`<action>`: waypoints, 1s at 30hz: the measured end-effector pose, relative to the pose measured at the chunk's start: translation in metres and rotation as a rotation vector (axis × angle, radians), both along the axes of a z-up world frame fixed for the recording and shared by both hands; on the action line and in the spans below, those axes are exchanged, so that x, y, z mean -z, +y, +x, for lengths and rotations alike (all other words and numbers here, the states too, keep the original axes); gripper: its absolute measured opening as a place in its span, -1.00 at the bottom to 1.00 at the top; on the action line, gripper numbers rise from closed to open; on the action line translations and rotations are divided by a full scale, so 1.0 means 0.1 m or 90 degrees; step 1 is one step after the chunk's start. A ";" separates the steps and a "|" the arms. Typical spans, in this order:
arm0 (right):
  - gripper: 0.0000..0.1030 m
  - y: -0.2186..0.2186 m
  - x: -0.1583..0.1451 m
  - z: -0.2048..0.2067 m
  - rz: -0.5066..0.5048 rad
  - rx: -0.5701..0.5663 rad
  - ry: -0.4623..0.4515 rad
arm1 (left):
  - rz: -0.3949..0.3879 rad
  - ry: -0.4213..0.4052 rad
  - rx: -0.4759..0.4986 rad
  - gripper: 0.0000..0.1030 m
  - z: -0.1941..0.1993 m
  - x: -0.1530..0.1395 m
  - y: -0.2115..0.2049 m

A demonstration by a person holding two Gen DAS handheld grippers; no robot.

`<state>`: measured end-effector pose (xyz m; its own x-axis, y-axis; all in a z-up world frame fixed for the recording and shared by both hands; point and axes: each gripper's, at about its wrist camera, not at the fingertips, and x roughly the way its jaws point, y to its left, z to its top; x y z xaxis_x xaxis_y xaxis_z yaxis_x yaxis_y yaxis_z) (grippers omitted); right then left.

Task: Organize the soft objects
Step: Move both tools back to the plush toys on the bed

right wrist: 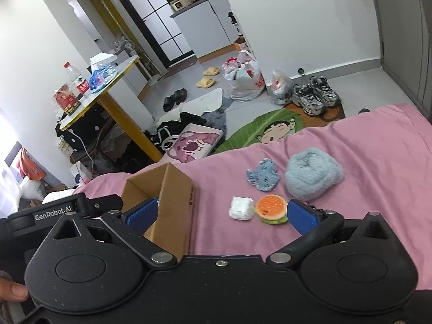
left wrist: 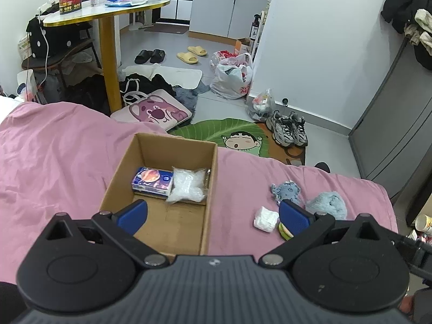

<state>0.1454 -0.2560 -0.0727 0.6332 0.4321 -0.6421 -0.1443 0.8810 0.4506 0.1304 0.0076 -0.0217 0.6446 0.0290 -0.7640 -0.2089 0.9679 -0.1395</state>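
An open cardboard box (left wrist: 121, 178) sits on the pink bedsheet (left wrist: 54, 156). Inside lie a blue tissue pack (left wrist: 152, 179) and a clear bag of white stuff (left wrist: 187, 185). My left gripper (left wrist: 213, 216) hangs open over the box's near end, nothing between its fingers. To the right of the box lie a white wad (right wrist: 241, 208), a burger plush (right wrist: 271, 209), a blue knitted toy (right wrist: 263, 178) and a fluffy light-blue bundle (right wrist: 313, 172). My right gripper (right wrist: 221, 216) is open and empty above the bed; the box corner (right wrist: 172, 202), the wad and the burger plush show between its fingers.
The bed's far edge drops to a floor with a green cartoon rug (left wrist: 229, 135), sneakers (left wrist: 289, 129), a pink bear bag (left wrist: 156, 110) and plastic bags (left wrist: 235, 78). A round table (left wrist: 108, 10) stands at the left, a grey cabinet (left wrist: 399, 124) at the right.
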 end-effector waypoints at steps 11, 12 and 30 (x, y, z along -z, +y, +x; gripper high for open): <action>0.99 -0.37 0.21 0.00 0.004 0.069 0.022 | 0.012 0.007 0.019 0.99 0.03 0.02 -0.35; 0.98 -0.40 0.24 0.00 0.006 0.076 0.025 | 0.013 0.007 0.021 0.99 0.04 0.03 -0.38; 0.68 -0.50 0.85 0.34 0.036 0.102 0.138 | -0.011 0.018 0.050 0.79 0.28 0.36 -0.80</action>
